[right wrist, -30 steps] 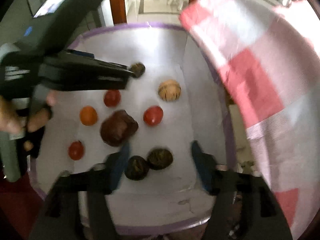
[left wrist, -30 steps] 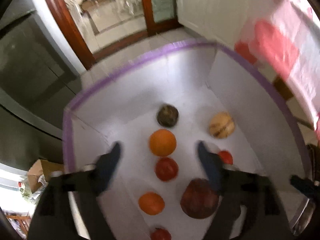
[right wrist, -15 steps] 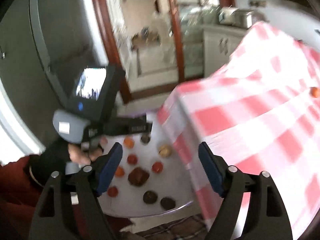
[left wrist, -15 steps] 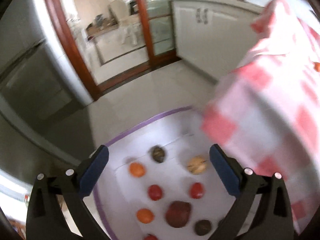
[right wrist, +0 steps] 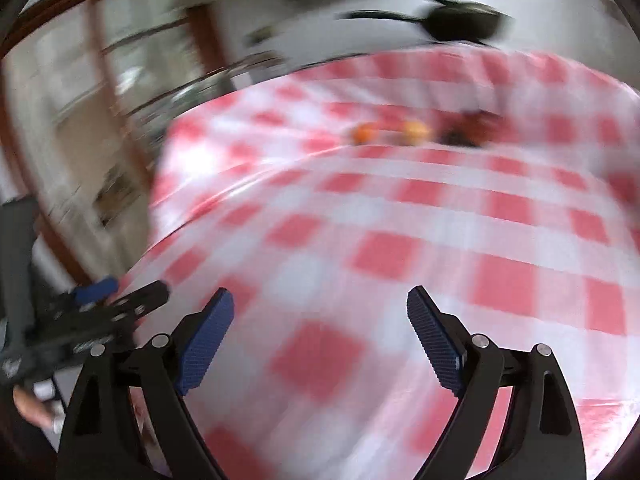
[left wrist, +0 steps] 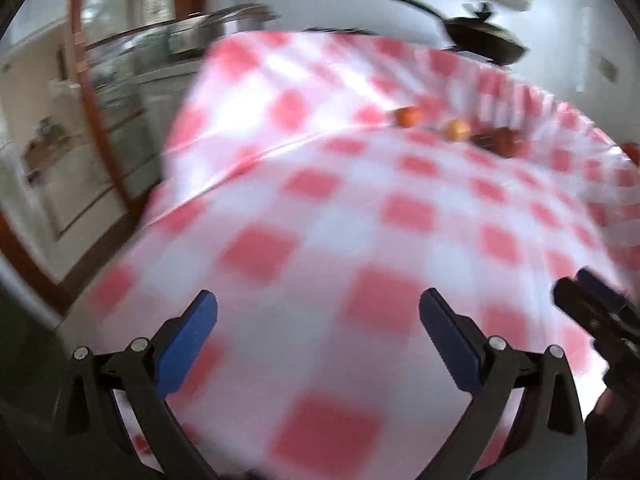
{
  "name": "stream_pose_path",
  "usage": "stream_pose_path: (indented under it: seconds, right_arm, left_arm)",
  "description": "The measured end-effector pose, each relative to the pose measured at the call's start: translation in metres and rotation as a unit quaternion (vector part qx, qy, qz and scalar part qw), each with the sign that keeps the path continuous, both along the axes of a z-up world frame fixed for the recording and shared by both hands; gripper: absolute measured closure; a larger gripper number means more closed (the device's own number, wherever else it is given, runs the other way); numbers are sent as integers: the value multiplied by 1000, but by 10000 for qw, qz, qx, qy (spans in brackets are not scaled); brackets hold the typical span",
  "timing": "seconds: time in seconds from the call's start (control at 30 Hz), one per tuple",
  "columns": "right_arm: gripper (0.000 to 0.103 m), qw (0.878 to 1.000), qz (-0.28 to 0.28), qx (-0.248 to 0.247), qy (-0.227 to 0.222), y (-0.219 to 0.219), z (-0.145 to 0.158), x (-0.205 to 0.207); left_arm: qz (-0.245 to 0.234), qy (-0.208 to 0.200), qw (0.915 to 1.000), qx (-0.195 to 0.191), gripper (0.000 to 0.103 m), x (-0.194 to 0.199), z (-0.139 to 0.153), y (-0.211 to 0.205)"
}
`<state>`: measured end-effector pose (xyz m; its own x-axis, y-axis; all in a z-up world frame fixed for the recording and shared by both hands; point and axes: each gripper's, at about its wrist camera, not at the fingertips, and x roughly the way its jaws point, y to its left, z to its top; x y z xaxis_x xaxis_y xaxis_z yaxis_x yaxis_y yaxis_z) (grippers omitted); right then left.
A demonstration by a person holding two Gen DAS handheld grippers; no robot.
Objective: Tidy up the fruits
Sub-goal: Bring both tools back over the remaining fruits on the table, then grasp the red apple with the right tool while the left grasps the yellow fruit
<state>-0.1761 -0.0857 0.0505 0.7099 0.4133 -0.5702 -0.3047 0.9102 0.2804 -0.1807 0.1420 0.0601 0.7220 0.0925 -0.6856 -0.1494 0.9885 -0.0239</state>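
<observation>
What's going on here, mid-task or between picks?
Between picks. A person holds the left gripper and the right gripper, both open and empty, their jaws having just been opening, above the red-and-white checked tablecloth. A few small round fruits, an orange one, a yellowish one and a dark red one, lie in a row at the table's far side, untouched. The views are blurred.
</observation>
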Motion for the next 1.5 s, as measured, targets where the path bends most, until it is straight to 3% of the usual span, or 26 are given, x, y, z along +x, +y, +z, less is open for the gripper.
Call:
stream_pose_path:
  seconds: [0.17,0.27,0.37,0.67,0.93,1.3,1.5]
  right_arm:
    - [16,9919,-1141,394,388,-66,-15,45]
    - [16,9846,-1559,586,539,-90,-20,69]
    - [16,9785,-1846,730,565,-110,-19,90]
    - [16,9678,-2230,1034,537,-128,-20,121]
    - [16,9616,-2560,835,533,-124,-22,172]
    - [16,9482,-3070,624,523,-113,-24,277]
    - [16,9483,-3084,419,614,-96,-26,319]
  left_arm:
    - [-373,-65,9984,-421,2,85,-2,-56]
    - [-363,-53,9975,-601,2,132,-4,-84]
    - [-344,-151,9970,-672,2,174,-6,-105]
    - [-276,-554,9937,-930,2,250,-3,-136]
    - [-646,-488,9845,-1553,2,266,-20,-123]
    - [66,-568,9675,-2464,2,266,-31,-79]
    - [25,-548,9695,-2388,2,266,-32,-83]
